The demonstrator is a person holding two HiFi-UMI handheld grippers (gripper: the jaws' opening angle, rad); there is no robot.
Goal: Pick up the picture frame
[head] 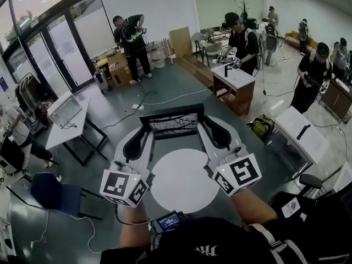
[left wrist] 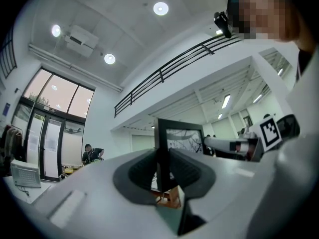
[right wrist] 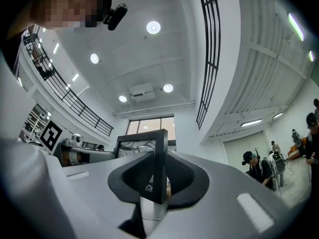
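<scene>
Marker cubes point(head: 124, 187) sit nearest. Beyond them the left gripper point(head: 146, 133) and right gripper point(head: 208, 126) each clamp one side edge of the black picture frame point(head: 173, 124) — long axis crosswise between them, above the round white table point(head: 181, 188).

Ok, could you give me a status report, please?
Left tool and right tool shut on black rectangular picture frame. Frame held aloft. Nothing in the way.

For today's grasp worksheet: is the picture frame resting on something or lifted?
Lifted: left gripper and right gripper clamp the picture frame; nothing supports it.
</scene>
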